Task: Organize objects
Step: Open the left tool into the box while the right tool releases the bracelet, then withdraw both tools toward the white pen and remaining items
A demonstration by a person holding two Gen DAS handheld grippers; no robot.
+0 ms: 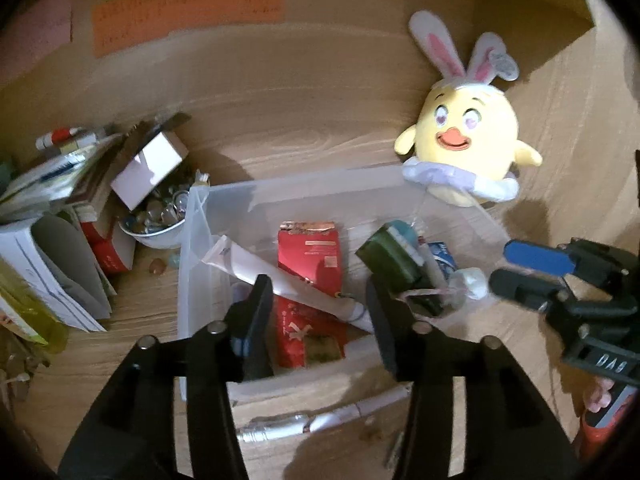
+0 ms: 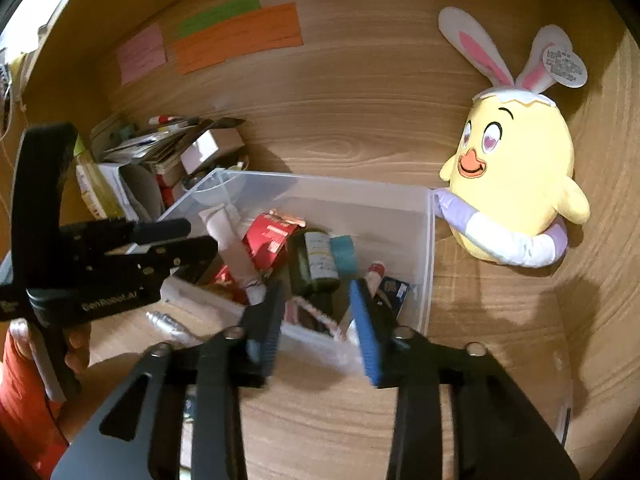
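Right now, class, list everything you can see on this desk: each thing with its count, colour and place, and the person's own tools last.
Storage bin: one, clear plastic, desk centre.
Plush chick: one, yellow with bunny ears, right of bin, touching its corner.
Red packet: one, inside bin.
White tube: one, inside bin, slanted.
Dark green bottle: one, inside bin.
Bowl: one, white, left of bin, filled with small items.
Books and papers: pile, mixed, far left.
Paper notes: three, pink, green, orange, on back panel.
Silver pen: one, desk, before bin.
Left gripper: open, over bin.
Right gripper: open, at bin's near edge.
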